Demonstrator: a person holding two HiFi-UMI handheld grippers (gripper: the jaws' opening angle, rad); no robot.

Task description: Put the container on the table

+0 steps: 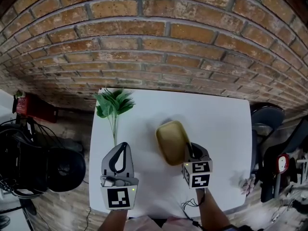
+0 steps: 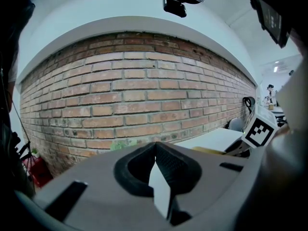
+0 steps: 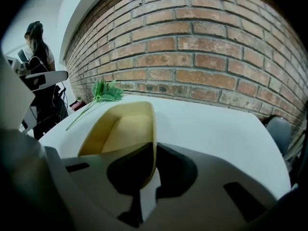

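Observation:
A shallow yellow container (image 1: 172,139) is over the middle of the white table (image 1: 221,124). My right gripper (image 1: 189,151) is shut on its near right wall. In the right gripper view the thin wall of the container (image 3: 122,129) runs down between the two pads, with its hollow to the left. Whether its base touches the table (image 3: 216,129) I cannot tell. My left gripper (image 1: 123,146) hovers at the front left, shut and empty. In the left gripper view its tips (image 2: 155,146) meet and point at the brick wall.
A green artificial plant (image 1: 113,105) lies at the table's far left corner, its stem running toward my left gripper. A brick wall (image 1: 159,47) stands behind the table. A dark chair (image 1: 267,119) is at the right, and black gear (image 1: 57,167) at the left.

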